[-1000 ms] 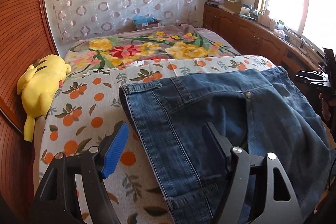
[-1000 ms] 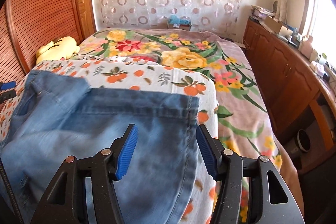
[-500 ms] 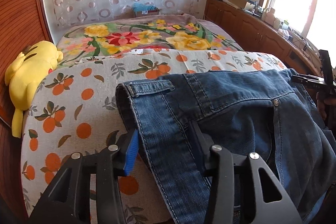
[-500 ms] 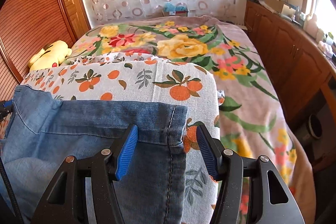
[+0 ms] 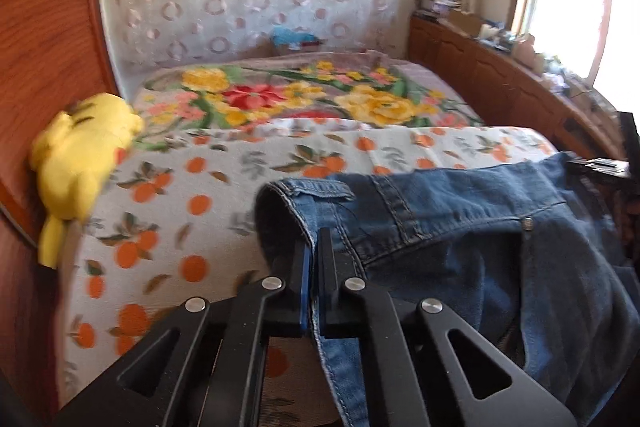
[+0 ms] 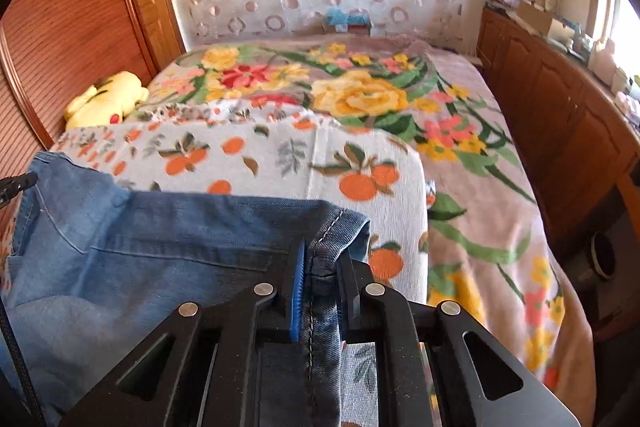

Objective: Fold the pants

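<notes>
Blue denim pants (image 5: 460, 235) lie on the orange-print sheet (image 5: 168, 195) at the near end of the bed. My left gripper (image 5: 314, 247) is shut on the left edge of the pants near the waistband, the denim pinched between its jaws. In the right wrist view the pants (image 6: 168, 247) show lighter blue. My right gripper (image 6: 322, 263) is shut on their right side seam near the top corner. The far side of each gripper shows at the edge of the other view.
A yellow plush toy (image 5: 80, 155) lies at the bed's left edge by the wooden wall (image 5: 44, 47). A floral blanket (image 6: 360, 95) covers the far bed. A wooden cabinet (image 6: 560, 115) runs along the right. A blue box (image 6: 346, 21) sits at the curtain.
Both grippers went from wide open to shut, each closing on an edge of the pants. Both moved forward toward the waistband end, and the cloth bunched slightly at the jaws.
</notes>
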### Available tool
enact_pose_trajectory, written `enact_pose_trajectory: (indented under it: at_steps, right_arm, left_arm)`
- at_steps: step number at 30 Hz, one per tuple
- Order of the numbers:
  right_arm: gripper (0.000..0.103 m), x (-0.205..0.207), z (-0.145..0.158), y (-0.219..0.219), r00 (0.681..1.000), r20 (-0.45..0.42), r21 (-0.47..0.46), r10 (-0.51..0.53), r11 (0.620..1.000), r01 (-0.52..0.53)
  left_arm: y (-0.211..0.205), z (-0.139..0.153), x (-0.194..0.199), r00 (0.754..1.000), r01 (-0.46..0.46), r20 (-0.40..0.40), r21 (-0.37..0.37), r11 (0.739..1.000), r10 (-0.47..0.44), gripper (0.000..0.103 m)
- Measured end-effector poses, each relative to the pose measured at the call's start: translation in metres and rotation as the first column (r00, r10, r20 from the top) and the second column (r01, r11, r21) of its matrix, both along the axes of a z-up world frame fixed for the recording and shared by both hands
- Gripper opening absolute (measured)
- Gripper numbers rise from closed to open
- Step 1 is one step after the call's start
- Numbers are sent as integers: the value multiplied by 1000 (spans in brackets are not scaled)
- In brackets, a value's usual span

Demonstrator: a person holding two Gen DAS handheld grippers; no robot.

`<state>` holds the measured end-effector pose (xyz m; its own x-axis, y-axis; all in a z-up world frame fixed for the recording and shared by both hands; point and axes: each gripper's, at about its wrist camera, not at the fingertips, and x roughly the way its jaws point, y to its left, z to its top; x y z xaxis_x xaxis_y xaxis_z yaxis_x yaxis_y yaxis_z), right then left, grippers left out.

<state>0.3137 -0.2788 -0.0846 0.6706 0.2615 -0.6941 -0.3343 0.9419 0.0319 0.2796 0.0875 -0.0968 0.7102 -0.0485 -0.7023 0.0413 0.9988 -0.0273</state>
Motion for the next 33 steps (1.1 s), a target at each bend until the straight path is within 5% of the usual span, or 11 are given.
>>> enact_pose_trajectory:
  at_steps: [13, 21, 26, 33]
  right_arm:
    - [12, -26, 62, -39, 969, 221, 99, -110, 991, 90]
    - [12, -39, 78, -36, 941, 313, 65, -132, 991, 118]
    - [12, -23, 58, -26, 936, 313, 39, -163, 987, 158]
    - [12, 0, 15, -11, 954, 219, -27, -203, 976, 214]
  left_arm:
    - [25, 70, -27, 980, -65, 189, -25, 998, 68, 3]
    - [35, 112, -17, 950, -89, 297, -41, 995, 97, 3]
    - [36, 109, 15, 947, -108, 302, -24, 994, 111, 3]
    - [17, 67, 58, 979, -75, 195, 48, 996, 64, 3]
